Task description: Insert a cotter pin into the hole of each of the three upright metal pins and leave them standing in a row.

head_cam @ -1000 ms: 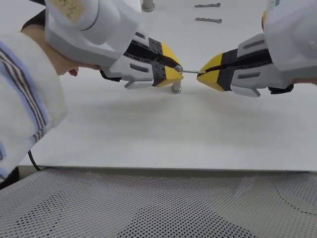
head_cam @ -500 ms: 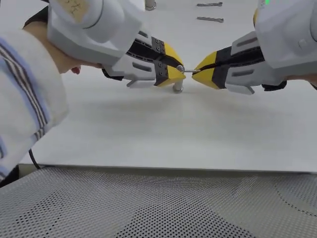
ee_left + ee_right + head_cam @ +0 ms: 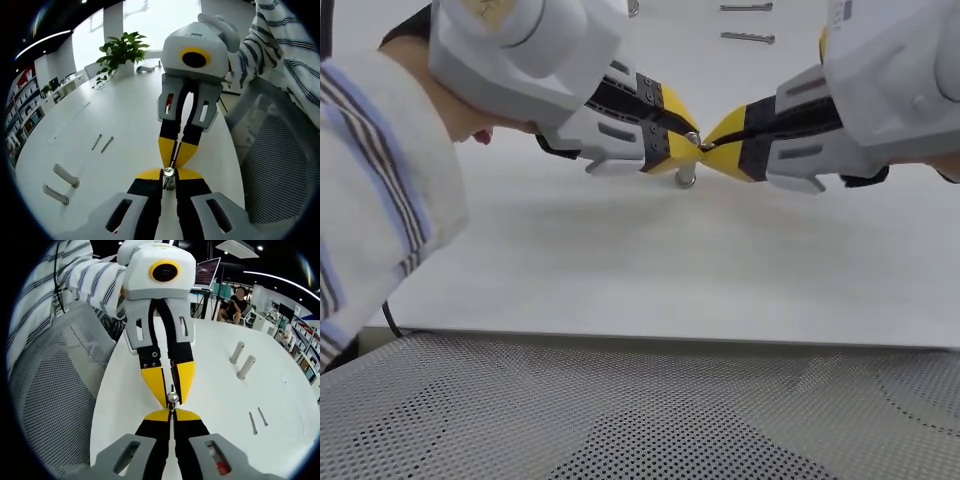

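The left gripper [image 3: 686,144] comes in from the left and is shut on an upright metal pin [image 3: 686,178], whose base rests on the white table [image 3: 620,260]. From the right, my right gripper [image 3: 712,150] is shut on a thin cotter pin [image 3: 171,409]. Its yellow tips almost touch the left gripper's tips at the pin's round head [image 3: 173,398]. Almost none of the cotter pin's shaft shows between the two grippers. In the left gripper view the pin's head [image 3: 169,173] sits between my own jaws, with the right gripper [image 3: 175,156] just beyond it.
Two more metal pins [image 3: 237,352] [image 3: 246,367] stand further back on the table. Near them lie two spare cotter pins [image 3: 747,8] [image 3: 748,39]. A perforated grey surface [image 3: 640,420] lies in front of the table edge. A potted plant [image 3: 121,46] stands at the far end.
The right gripper has moved left towards the held pin. The bare length of cotter pin between the two grippers has shrunk to almost nothing, and the tips now nearly meet.
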The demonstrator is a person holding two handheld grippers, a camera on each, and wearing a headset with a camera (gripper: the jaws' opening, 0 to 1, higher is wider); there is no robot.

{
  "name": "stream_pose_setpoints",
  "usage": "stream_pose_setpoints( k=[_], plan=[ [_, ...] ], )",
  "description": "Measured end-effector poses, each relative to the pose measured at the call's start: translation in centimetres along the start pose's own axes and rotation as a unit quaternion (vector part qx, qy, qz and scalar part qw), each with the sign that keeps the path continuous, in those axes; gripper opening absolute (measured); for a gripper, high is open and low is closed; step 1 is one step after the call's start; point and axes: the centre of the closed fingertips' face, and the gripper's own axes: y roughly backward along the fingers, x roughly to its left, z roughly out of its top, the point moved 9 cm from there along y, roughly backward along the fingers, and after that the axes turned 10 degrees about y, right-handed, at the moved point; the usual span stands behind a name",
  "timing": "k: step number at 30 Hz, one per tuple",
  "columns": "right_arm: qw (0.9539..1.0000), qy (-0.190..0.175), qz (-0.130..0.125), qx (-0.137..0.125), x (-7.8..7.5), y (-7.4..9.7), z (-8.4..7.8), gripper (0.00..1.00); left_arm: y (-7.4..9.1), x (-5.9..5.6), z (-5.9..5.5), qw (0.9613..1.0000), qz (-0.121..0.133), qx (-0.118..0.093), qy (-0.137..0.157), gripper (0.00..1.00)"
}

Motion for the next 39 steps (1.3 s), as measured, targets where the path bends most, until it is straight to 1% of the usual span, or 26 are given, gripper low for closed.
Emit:
stream_pose_setpoints(
  k=[2, 4, 7, 9, 14, 17, 20, 28, 30, 33, 35, 39],
  plan=[
    [1.0000, 0.005, 0.001, -0.002, 0.0, 0.0, -0.1, 0.00, 0.0, 0.0, 0.0, 1.0000, 0.000, -0.001, 0.003, 0.05],
    [0.9997, 0.025, 0.001, -0.008, 0.0, 0.1, -0.1, 0.00, 0.0, 0.1, 0.0, 1.0000, -0.001, -0.001, 0.005, 0.05],
    [0.9998, 0.014, 0.004, -0.010, 0.2, 0.3, -0.2, 0.00, 0.0, 0.1, 0.0, 1.0000, -0.002, -0.001, 0.004, 0.05],
    [0.9998, 0.015, 0.001, -0.016, 0.3, 0.5, -0.1, 0.01, -0.1, 0.1, 0.1, 1.0000, -0.002, -0.001, 0.004, 0.05],
    [0.9998, 0.016, 0.003, -0.009, 0.2, 1.1, -0.6, 0.00, -0.1, 0.1, 0.1, 1.0000, -0.003, -0.002, 0.005, 0.05],
    [0.9998, 0.010, 0.006, -0.013, 0.2, 1.3, -0.6, 0.00, -0.1, 0.1, 0.0, 1.0000, -0.003, -0.001, 0.006, 0.05],
    [0.9998, 0.010, 0.006, -0.016, 0.3, 1.2, -0.8, 0.00, -0.2, 0.1, 0.0, 1.0000, -0.003, -0.004, 0.008, 0.05],
    [0.9998, 0.005, 0.004, -0.020, 0.0, 0.9, -0.5, 0.00, -0.2, 0.0, 0.0, 1.0000, -0.003, -0.003, 0.008, 0.05],
    [0.9998, 0.008, 0.005, -0.017, 0.0, 0.8, -0.4, 0.00, -0.2, 0.0, 0.0, 1.0000, -0.002, -0.003, 0.006, 0.05],
    [0.9998, 0.009, 0.005, -0.015, 0.0, 0.8, -0.4, 0.00, -0.2, -0.2, 0.0, 0.9999, 0.001, -0.006, 0.015, 0.05],
    [0.9999, 0.009, 0.003, -0.013, 0.0, 0.7, -0.4, 0.00, -0.1, -0.3, 0.0, 0.9996, 0.004, -0.011, 0.027, 0.05],
    [0.9999, 0.007, 0.004, -0.012, 0.1, 0.8, -0.5, 0.00, 0.0, -0.6, 0.0, 0.9995, 0.006, -0.016, 0.027, 0.06]
  ],
)
